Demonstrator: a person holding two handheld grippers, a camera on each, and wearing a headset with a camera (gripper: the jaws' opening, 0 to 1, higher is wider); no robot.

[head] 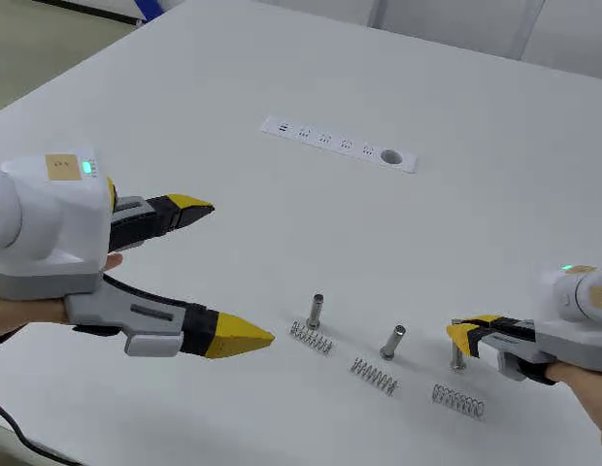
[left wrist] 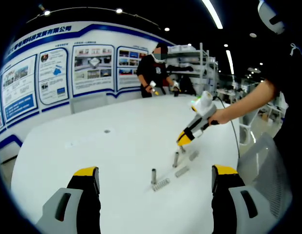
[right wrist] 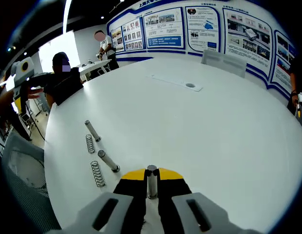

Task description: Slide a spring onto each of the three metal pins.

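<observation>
Springs, three in all, lie flat on the white table (head: 427, 243), and none is on a pin yet. In the head view each one lies just at about 6 o'clock of a pin standing on end: the left spring (head: 311, 338) below the left pin (head: 316, 311), the middle spring (head: 374, 376) below the middle pin (head: 393, 342), and the right spring (head: 457, 400) below the right pin (right wrist: 151, 181).

The right gripper (head: 466, 335) comes in from 3 o'clock. Its yellow-tipped jaws are closed on the right pin, which stands straight up between them in the right gripper view.

The left gripper (head: 223, 272) sits at 9 o'clock with its jaws spread wide and nothing between them. Its lower tip is near the left spring and points at it from about 9 o'clock. It is well apart from the right spring.

Each spring's long axis runs roughly from 10 to 4 o'clock across the table, while the pins' axes point upward. I judge that whichever spring is taken must be tipped from lying to standing and lined up over a pin top before it can slide down. The free left gripper is the nearer one for the left spring. To reach the spring beside the held pin, it would have to cross past the other two pins.
</observation>
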